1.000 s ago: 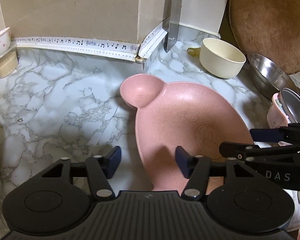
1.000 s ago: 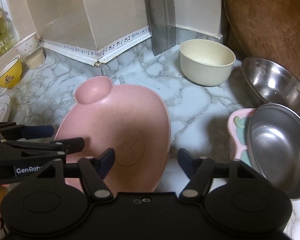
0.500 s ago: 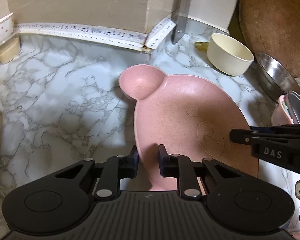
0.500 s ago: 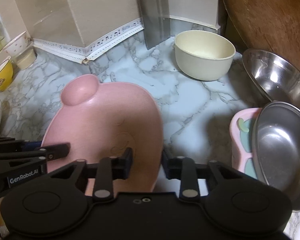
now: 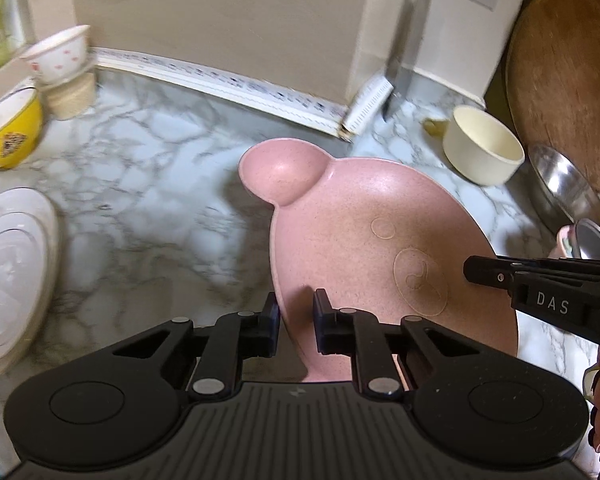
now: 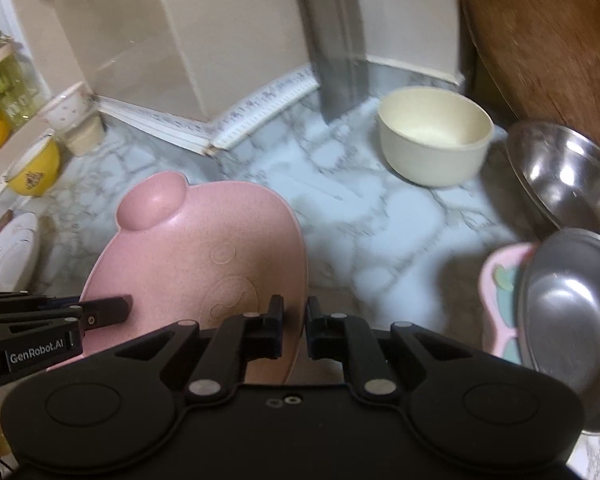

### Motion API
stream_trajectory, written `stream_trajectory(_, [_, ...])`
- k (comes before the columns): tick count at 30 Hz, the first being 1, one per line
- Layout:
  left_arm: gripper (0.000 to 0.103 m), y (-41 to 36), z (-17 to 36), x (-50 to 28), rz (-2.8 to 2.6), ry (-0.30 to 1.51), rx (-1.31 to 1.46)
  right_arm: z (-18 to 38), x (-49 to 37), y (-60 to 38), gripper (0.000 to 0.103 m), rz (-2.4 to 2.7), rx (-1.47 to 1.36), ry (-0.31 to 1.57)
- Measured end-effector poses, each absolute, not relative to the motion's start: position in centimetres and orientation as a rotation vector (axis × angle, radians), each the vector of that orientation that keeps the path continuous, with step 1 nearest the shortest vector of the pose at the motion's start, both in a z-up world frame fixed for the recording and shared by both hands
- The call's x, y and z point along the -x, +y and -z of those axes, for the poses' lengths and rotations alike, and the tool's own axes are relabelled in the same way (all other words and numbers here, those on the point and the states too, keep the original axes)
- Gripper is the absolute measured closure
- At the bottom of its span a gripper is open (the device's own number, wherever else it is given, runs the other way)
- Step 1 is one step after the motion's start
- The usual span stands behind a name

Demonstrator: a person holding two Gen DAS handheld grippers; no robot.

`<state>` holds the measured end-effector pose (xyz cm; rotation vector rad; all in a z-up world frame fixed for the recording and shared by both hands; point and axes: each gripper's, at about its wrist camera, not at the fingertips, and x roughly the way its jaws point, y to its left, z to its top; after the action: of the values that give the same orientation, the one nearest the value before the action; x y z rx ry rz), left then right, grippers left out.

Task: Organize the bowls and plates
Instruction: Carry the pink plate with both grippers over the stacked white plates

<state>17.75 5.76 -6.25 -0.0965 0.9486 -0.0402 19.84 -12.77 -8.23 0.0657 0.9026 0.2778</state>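
A pink bear-shaped plate [image 5: 364,240] with a round ear is held tilted above the marble counter. My left gripper [image 5: 296,324] is shut on its near left rim. My right gripper [image 6: 294,330] is shut on its near right rim; the plate [image 6: 188,256] also shows in the right wrist view. Each gripper shows in the other's view, the right one [image 5: 540,288] at the right, the left one [image 6: 52,316] at the left. A cream bowl [image 6: 434,134] stands at the back right. White plates [image 5: 8,264] lie at the left.
A yellow bowl [image 5: 8,132] and a white dotted bowl [image 5: 60,54] stand at the back left. Steel bowls [image 6: 568,184], one [image 6: 572,300] on a pink tray [image 6: 500,300], sit at the right. A cleaver [image 6: 336,40] hangs at the wall. A wooden board [image 5: 564,80] leans at the right.
Both grippers closed on the pink plate's near rims and raised it off the counter. The views pulled back, so the bowls and plates at the left came into sight.
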Motion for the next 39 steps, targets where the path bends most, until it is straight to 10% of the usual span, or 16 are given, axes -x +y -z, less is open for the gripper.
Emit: stream_trajectory(39, [0.087, 32.3, 3.8, -11.0, -0.377, 0.873, 0.294, 4.8, -21.1, 14.9, 0.094, -0.683, 0.081, 0.853])
